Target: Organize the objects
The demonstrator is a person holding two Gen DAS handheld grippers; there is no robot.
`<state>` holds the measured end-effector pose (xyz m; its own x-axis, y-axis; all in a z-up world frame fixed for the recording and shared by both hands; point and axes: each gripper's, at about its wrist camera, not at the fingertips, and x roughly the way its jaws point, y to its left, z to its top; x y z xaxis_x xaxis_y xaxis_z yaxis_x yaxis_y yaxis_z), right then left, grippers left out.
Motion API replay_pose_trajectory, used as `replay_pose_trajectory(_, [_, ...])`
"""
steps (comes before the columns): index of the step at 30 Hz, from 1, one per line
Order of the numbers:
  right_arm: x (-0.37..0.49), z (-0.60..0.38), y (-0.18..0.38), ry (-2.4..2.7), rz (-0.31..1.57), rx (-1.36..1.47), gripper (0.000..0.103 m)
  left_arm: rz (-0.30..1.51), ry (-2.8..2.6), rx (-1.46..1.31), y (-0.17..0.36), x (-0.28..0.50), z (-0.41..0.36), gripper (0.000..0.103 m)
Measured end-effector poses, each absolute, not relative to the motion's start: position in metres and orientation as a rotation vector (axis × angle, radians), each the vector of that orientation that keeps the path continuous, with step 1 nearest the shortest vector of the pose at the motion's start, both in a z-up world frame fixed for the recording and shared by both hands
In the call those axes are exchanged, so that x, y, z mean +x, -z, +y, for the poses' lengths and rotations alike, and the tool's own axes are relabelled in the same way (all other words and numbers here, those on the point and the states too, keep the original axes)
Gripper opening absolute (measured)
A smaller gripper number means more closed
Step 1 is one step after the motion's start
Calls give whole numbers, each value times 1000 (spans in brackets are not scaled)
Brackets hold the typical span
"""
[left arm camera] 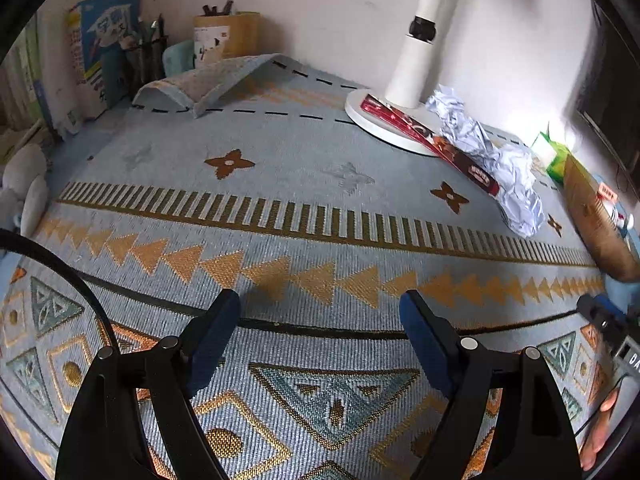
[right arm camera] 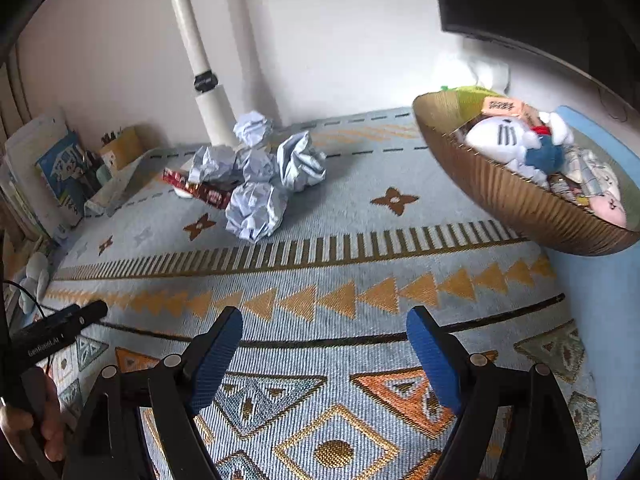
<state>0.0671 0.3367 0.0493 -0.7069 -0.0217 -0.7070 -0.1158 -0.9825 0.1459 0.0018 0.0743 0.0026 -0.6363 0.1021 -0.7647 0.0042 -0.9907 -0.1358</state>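
Note:
Several crumpled white paper balls (right arm camera: 256, 210) lie in a heap on the patterned blue tablecloth (right arm camera: 360, 208), far ahead and left of my right gripper (right arm camera: 325, 318). A red snack box (right arm camera: 200, 190) pokes out from under them. In the left wrist view the same paper (left arm camera: 516, 184) and red box (left arm camera: 432, 136) sit at the far right, the box resting partly on a lamp base (left arm camera: 368, 120). My left gripper (left arm camera: 320, 304) hovers over bare cloth. Both grippers are open with nothing between their blue pads.
A brown woven basket (right arm camera: 520, 204) at the right holds plush toys (right arm camera: 500, 136) and small boxes. A white lamp pole (right arm camera: 208, 100) rises behind the paper. Books (left arm camera: 104, 48) and a pen holder (left arm camera: 228, 36) stand at the back left, by a folded-up cloth corner (left arm camera: 208, 84).

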Motion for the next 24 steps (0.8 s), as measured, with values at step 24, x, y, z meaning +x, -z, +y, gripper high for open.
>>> replay_pose_trajectory(24, [69, 345, -62, -2900, 411, -1402, 83, -121, -2781, -1414, -3, -1, 81, 85])
